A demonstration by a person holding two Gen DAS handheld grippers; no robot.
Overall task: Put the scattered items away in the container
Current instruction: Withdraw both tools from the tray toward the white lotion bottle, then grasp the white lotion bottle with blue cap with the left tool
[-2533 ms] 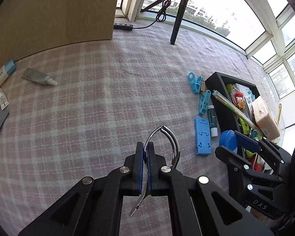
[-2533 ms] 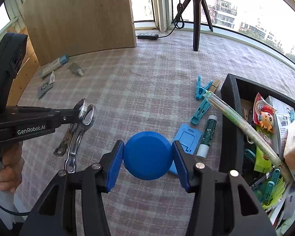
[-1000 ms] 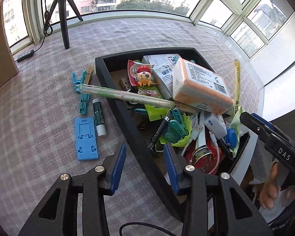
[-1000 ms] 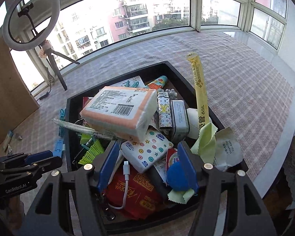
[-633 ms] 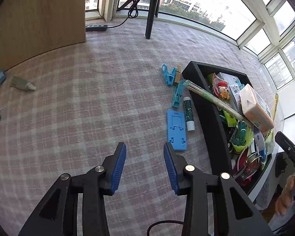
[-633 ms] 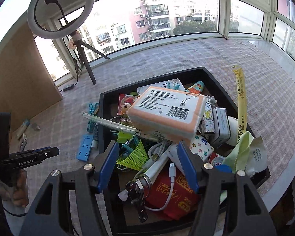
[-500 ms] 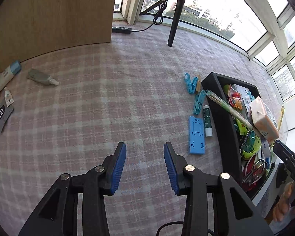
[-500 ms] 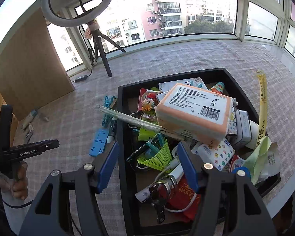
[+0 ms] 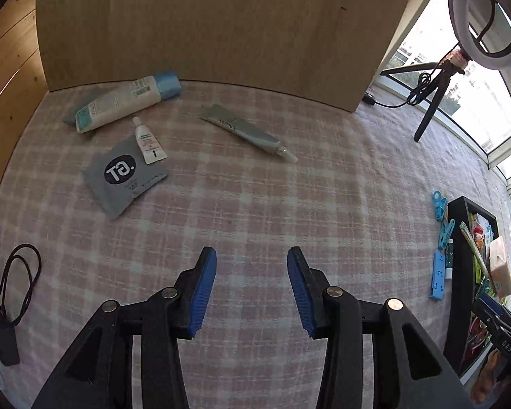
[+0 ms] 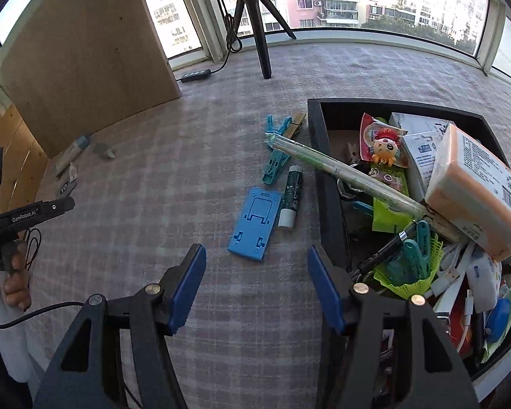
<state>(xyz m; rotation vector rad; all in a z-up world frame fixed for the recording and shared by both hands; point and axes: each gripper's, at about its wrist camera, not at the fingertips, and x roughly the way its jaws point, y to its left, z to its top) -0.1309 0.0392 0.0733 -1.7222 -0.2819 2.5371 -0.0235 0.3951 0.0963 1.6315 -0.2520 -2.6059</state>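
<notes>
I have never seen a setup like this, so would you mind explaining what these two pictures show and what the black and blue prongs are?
There is no robot here: a person holds a two-finger gripper in each hand, and a fisheye camera on each looks along its fingers. The prongs are those fingers. One picture is from the left gripper, the other from the right gripper. Both are open and hold nothing.

The left view faces a checked cloth with a large white tube, a small tube, a grey pouch and a grey-green tube.

The right view shows a black container, already crowded, and beside it a blue phone stand, a glue stick and teal clips on the cloth.
</notes>
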